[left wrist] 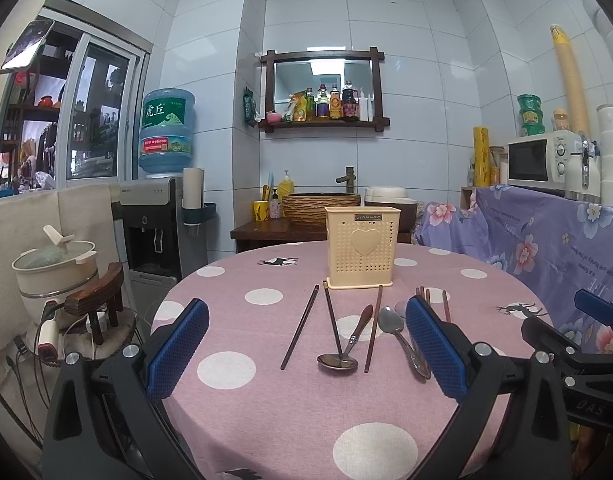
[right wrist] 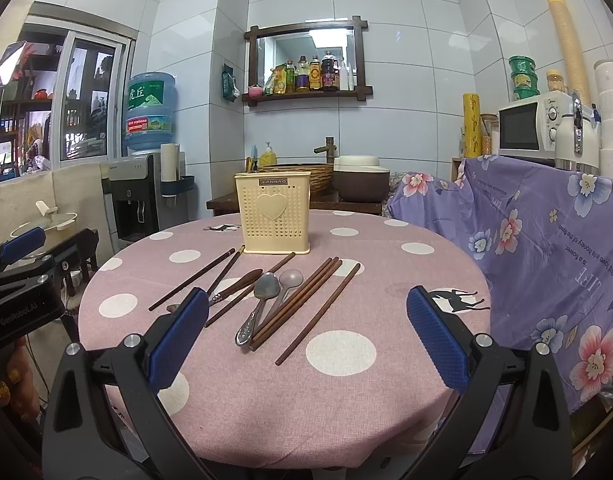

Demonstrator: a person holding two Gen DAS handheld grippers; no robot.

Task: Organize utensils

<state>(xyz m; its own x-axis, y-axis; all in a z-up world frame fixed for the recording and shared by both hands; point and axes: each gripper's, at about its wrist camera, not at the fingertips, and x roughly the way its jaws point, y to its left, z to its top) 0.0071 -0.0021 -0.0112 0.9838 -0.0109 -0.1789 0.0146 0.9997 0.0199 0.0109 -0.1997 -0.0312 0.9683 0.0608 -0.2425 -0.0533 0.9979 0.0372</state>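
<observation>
— Utensils lie loose on the round table, on its pink cloth with white dots: dark wooden chopsticks, 2 metal spoons, and a wood-handled spoon.

— Where exactly?

— Just in front of the cream holder, a perforated box with a heart on its face, standing upright near the far edge. Some chopsticks lie side by side; 1 lies apart on the left.

— And the grippers?

— The left gripper and the right gripper both hover near the table's close edge, blue pads spread wide, holding nothing.

— Anything in the way?

— A flowered purple cloth hangs right of the table. A water dispenser stands behind on the left.
</observation>
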